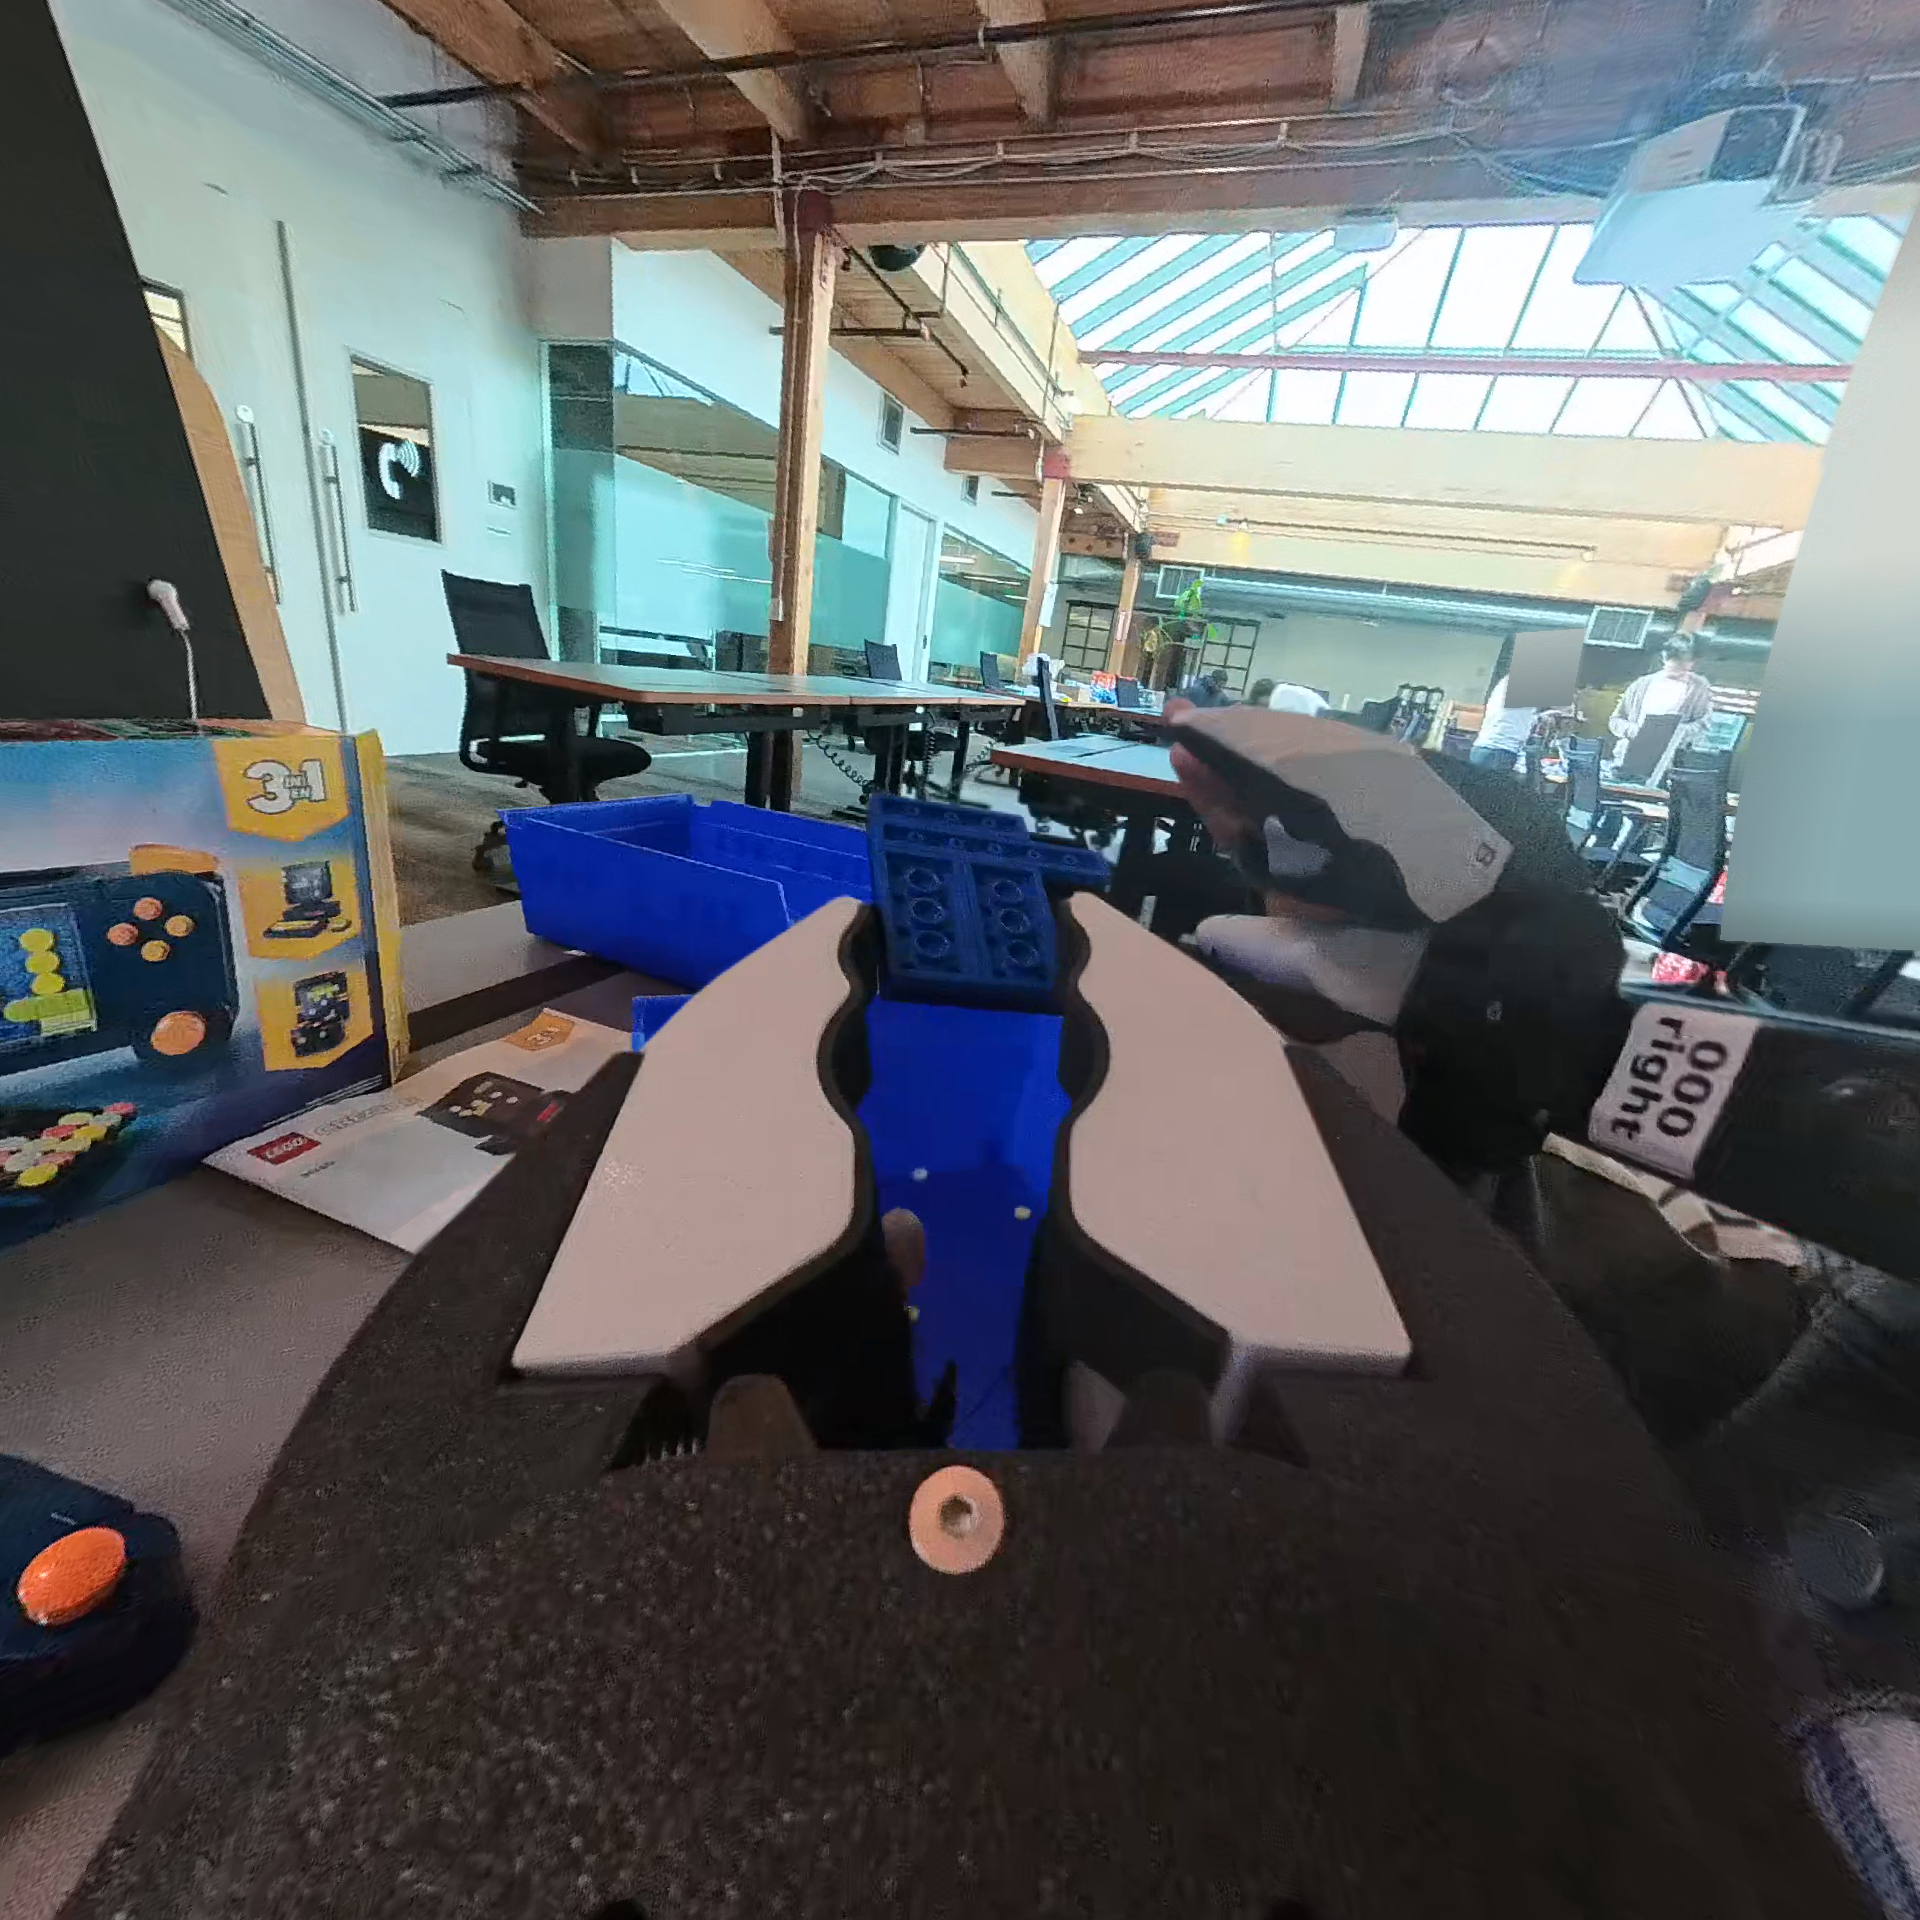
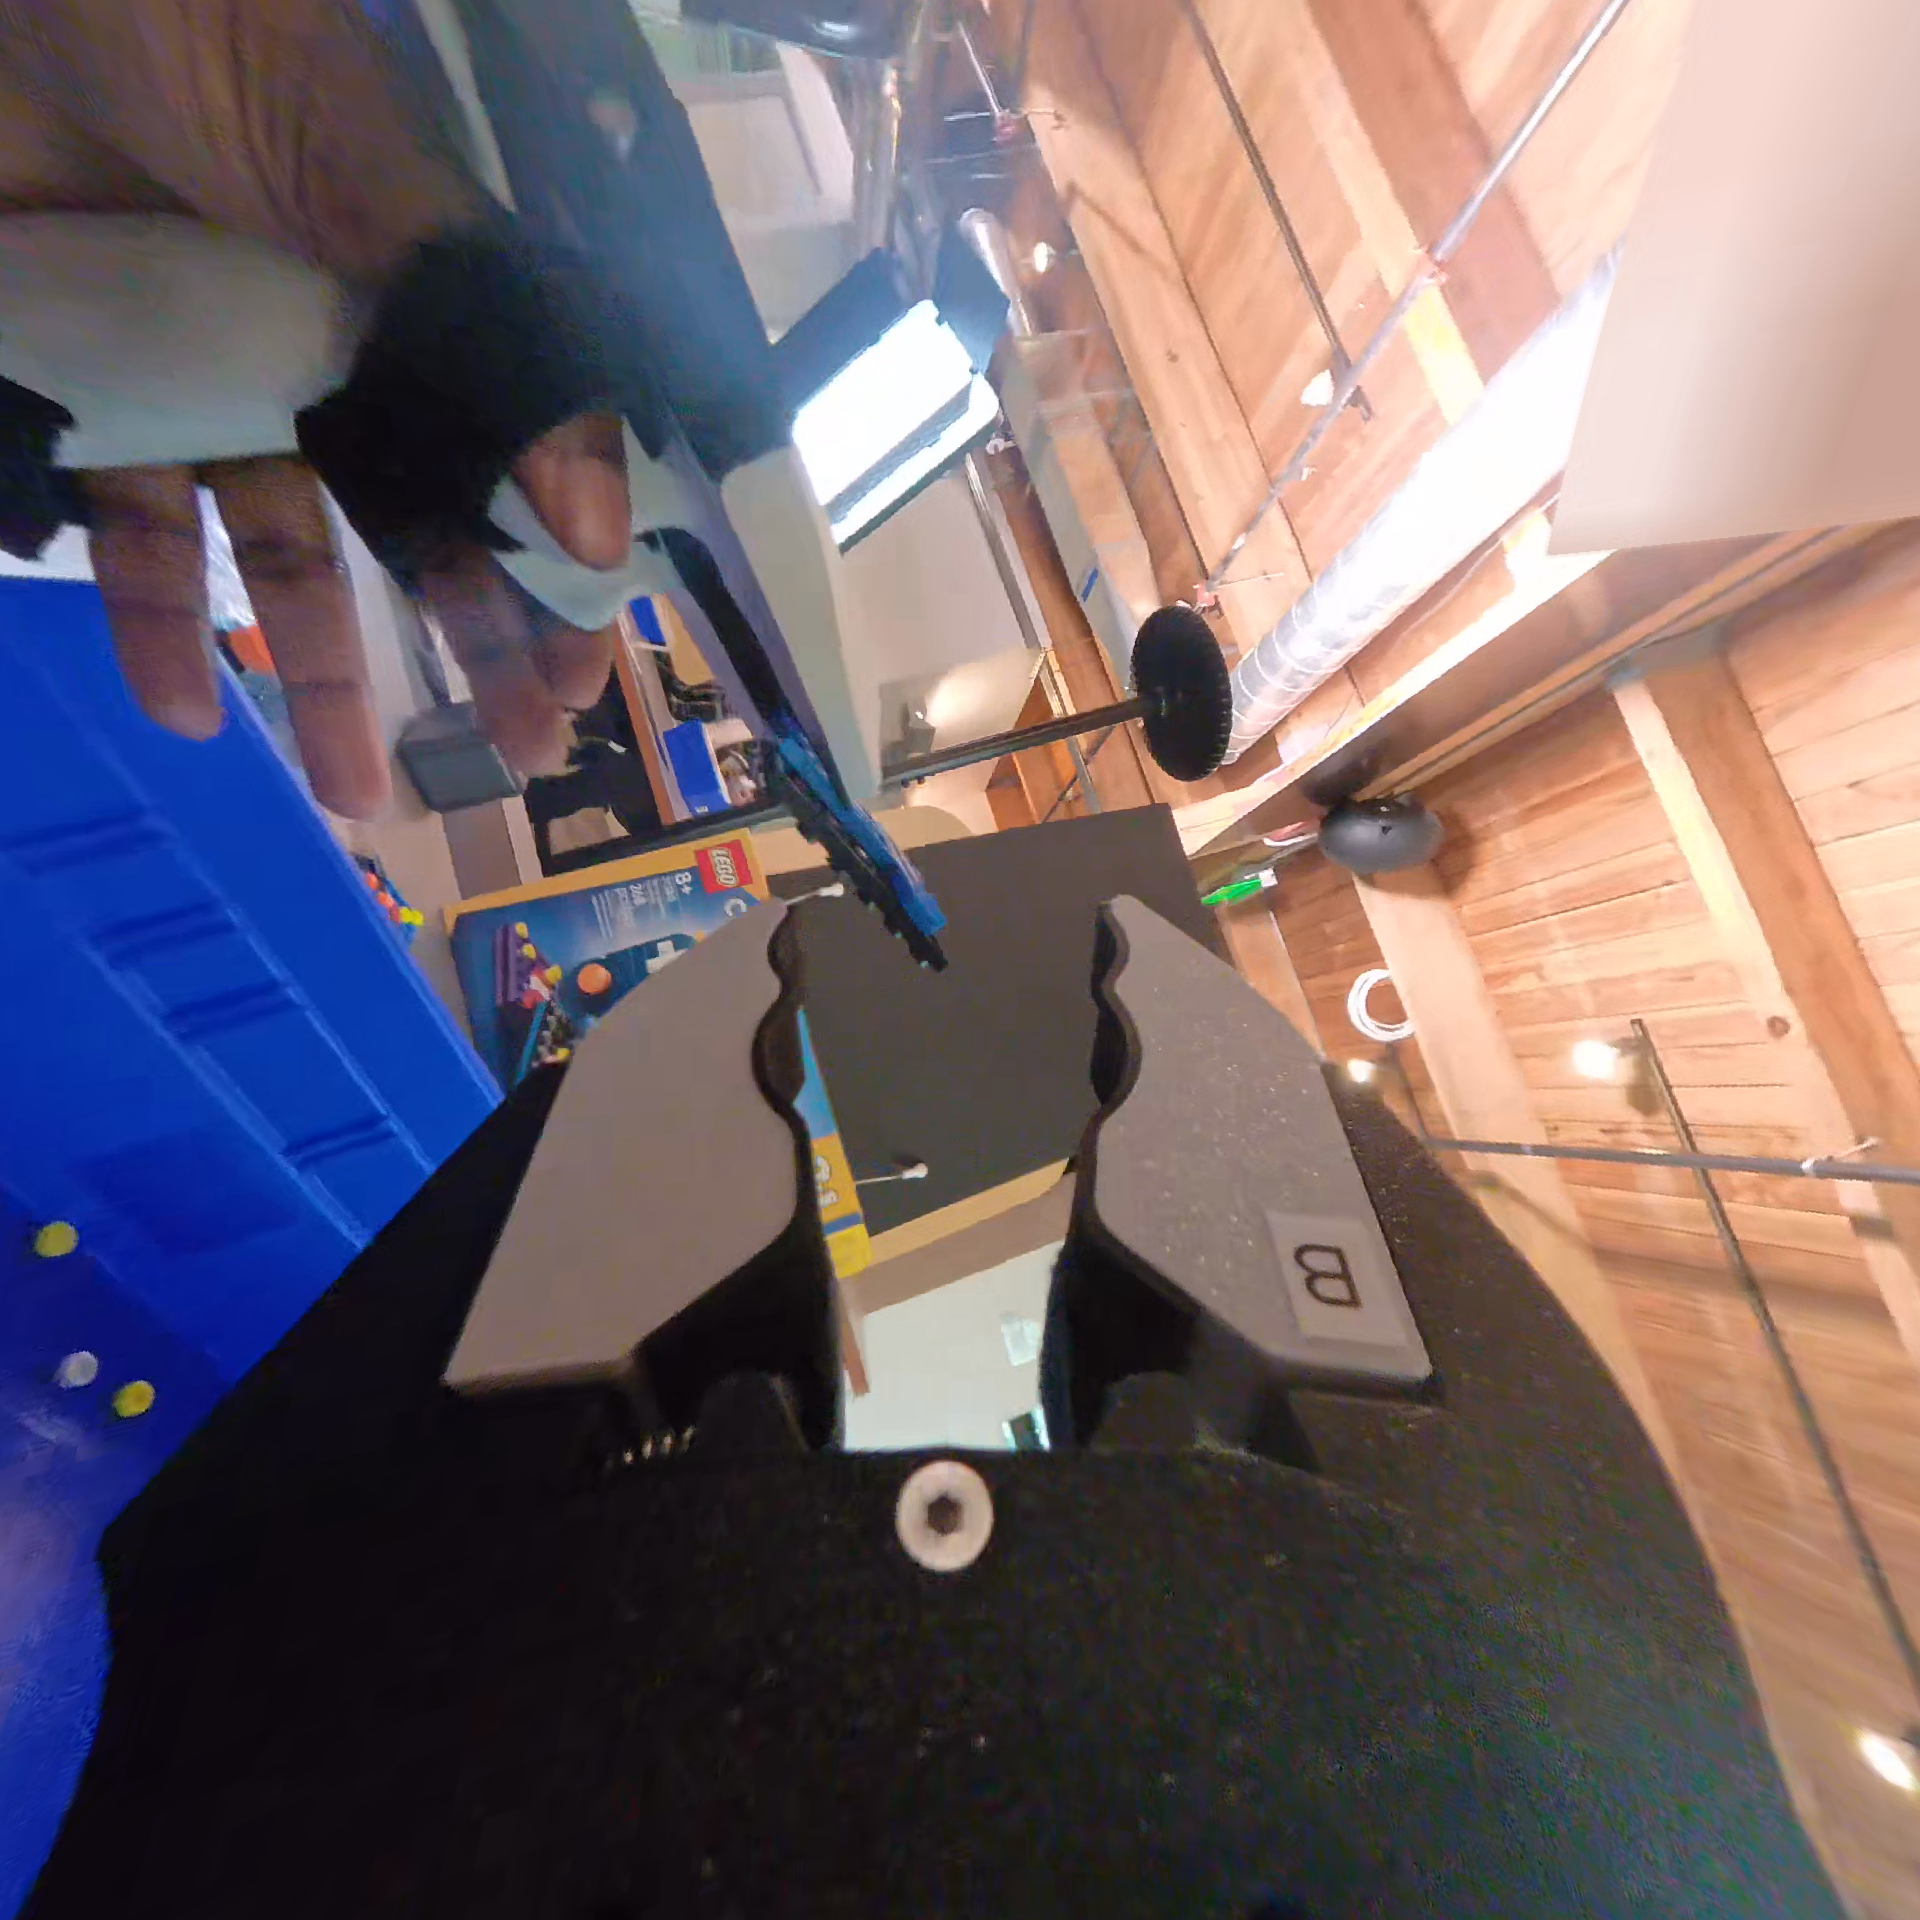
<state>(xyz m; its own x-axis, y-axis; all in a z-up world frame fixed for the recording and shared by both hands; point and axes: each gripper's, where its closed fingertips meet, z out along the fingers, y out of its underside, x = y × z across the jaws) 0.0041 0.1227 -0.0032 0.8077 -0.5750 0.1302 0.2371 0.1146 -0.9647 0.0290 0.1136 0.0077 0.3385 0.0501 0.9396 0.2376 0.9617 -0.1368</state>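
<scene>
My left gripper (image 1: 966, 920) is shut on a dark blue brick assembly (image 1: 961, 914), gripped at its lower end between the white fingertips with its underside facing the camera. It is held above a blue bin (image 1: 956, 1143). My right gripper (image 1: 1320, 873) is close on the right, with its jaws apart. In the right wrist view the right gripper (image 2: 945, 925) is open and empty. The brick assembly (image 2: 862, 862) shows edge-on just beyond its fingertips, not touching them. A person's hand (image 2: 260, 623) is at the upper left.
A toy box (image 1: 187, 935) and an instruction booklet (image 1: 416, 1122) lie on the grey table at the left. A second blue bin (image 1: 675, 883) stands behind. A dark blue build with an orange button (image 1: 73, 1579) is at the lower left. Small yellow pieces lie in the bin (image 2: 208, 935).
</scene>
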